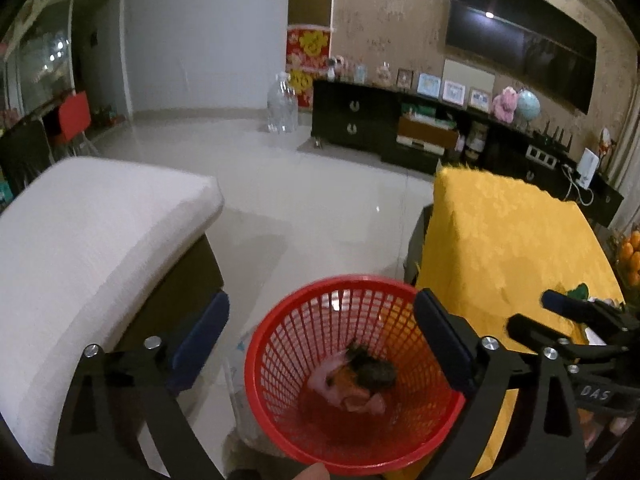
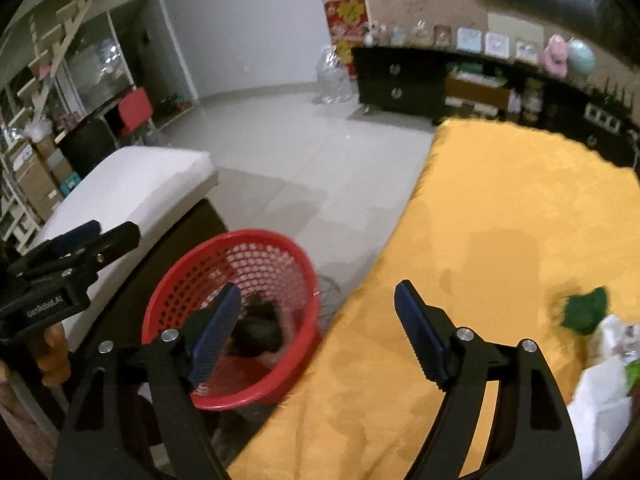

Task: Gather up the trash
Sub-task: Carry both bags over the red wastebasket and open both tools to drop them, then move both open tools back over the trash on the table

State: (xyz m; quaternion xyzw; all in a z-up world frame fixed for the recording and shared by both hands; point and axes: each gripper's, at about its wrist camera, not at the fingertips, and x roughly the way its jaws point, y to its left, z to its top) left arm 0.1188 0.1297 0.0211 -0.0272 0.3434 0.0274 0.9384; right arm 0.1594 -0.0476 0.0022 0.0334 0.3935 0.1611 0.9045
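A red mesh basket [image 1: 280, 344] stands on the floor beside the yellow-clothed table [image 1: 508, 240]. Dark and pink trash [image 1: 356, 380] lies in its bottom. My left gripper [image 1: 320, 332] is open and empty, hovering above the basket. In the right wrist view the basket [image 2: 180, 280] sits at lower left with dark trash [image 2: 260, 328] inside. My right gripper [image 2: 316, 320] is open and empty, over the table's edge next to the basket. A green scrap [image 2: 586, 308] and white plastic [image 2: 600, 392] lie on the table at the right.
A white-cushioned bench [image 1: 92, 264] stands left of the basket. The tiled floor [image 1: 300, 184] stretches to a dark cabinet [image 1: 360, 120] with frames and toys. A large water bottle [image 1: 282, 104] stands by the wall. Oranges [image 1: 630, 256] sit at the far right.
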